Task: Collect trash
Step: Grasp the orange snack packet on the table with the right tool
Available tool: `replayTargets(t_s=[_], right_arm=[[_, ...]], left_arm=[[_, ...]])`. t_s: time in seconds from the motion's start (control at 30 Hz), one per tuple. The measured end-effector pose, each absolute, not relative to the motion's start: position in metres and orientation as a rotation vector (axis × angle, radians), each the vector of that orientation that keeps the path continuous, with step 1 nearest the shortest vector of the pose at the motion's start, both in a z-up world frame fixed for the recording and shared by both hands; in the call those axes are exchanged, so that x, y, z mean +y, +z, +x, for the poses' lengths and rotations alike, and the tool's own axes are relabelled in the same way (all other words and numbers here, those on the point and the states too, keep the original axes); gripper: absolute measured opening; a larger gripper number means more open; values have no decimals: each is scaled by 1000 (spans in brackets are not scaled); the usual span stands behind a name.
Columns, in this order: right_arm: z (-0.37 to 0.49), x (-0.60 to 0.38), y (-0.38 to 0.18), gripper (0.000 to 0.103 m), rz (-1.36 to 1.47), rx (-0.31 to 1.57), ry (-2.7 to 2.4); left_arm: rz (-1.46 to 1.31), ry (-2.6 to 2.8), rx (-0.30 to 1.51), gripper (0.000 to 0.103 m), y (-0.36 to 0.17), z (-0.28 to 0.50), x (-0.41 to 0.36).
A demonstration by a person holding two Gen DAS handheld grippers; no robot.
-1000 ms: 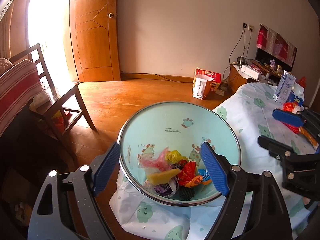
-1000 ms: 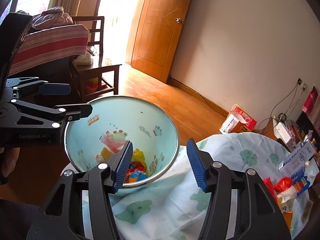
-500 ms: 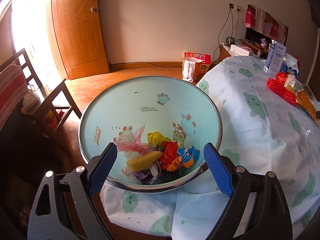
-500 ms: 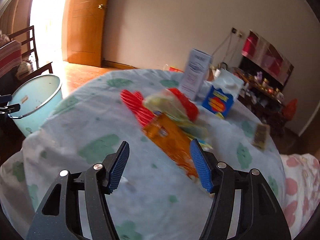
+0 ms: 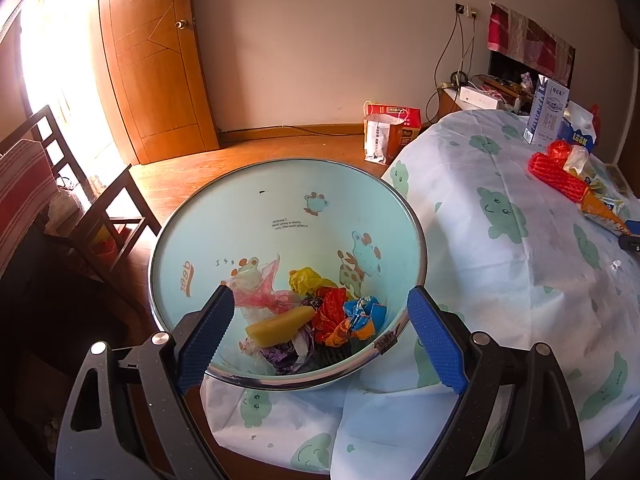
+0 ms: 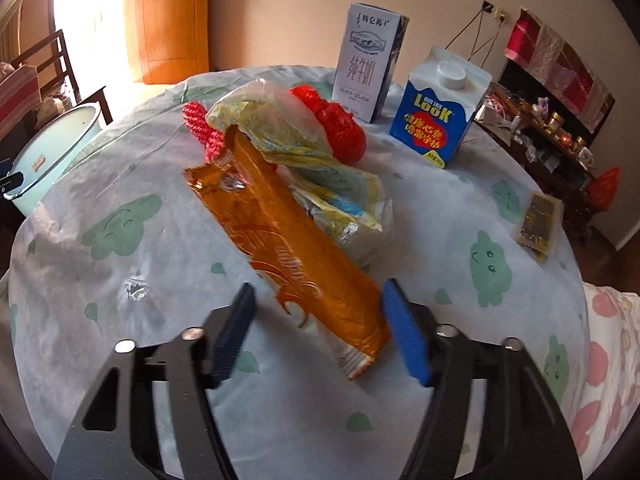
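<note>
Round counter under cloud-print cloth. Right claw spread astride long orange foil wrapper: lower, pinch near end. Left claw spread, empty, over pale-blue enamel basin.

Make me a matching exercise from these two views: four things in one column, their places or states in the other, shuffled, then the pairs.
Things
1. orange wrapper
2. blue milk carton
3. yellow wrapper
4. small dark sachet

Places
A. inside the light blue bin
B. lying alone near the table's far right edge
C. standing upright beside the white carton
D. its near end between the open right gripper's fingers

Pairs: 1-D, 2-C, 3-A, 4-B
</note>
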State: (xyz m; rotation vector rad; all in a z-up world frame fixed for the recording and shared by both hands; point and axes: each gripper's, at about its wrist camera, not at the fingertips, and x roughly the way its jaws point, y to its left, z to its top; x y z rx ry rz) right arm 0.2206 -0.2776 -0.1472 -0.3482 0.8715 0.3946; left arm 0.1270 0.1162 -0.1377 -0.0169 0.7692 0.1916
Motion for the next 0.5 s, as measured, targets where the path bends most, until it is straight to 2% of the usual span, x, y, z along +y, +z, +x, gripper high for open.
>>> replayTargets(t_s=[0.1,0.3,0.5], right_arm=[[208,-273,-147,34,-360,864,410],[177,-268,-132,21,-271,808,435],[169,-269,-106,20,-177,728,371]], left_arm=[[-22,190,762,87,-134,128,116],[-5,163,732,86,-121,131,104],[21,96,701,86,-107,148,70]])
